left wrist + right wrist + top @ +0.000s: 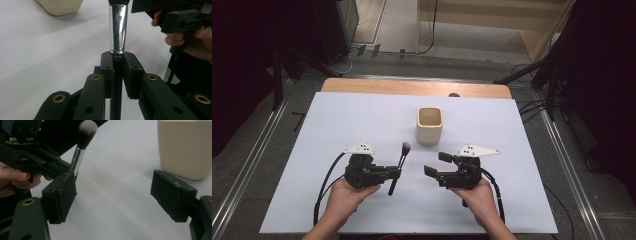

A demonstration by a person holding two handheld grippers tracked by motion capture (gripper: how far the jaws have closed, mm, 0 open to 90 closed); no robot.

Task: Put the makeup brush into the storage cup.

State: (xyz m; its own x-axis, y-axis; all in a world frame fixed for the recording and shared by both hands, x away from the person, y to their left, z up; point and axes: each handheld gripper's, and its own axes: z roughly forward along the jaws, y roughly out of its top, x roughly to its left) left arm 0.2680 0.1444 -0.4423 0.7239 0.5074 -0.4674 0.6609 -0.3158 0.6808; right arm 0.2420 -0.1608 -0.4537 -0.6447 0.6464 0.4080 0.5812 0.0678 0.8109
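Observation:
A makeup brush [398, 167] with a black handle, a silver ferrule [118, 27] and a soft dark head [86, 132] stands tilted, head up and pointing away from me. My left gripper [396, 173] is shut on its handle just below the ferrule, and both pads [132, 67] press on it. A cream, square-mouthed cup [430, 125] stands upright beyond the brush, a little to the right. To the right of the brush, my right gripper [436, 164] faces it, open, with nothing between its pads [172, 195]. The cup [185, 147] rises behind that gripper's right jaw.
A white sheet [362, 115] covers the table, and a strip of wooden tabletop [362, 86] shows at the far edge. Cables trail from both grippers toward me. Metal floor rails [252, 160] run along both sides of the table.

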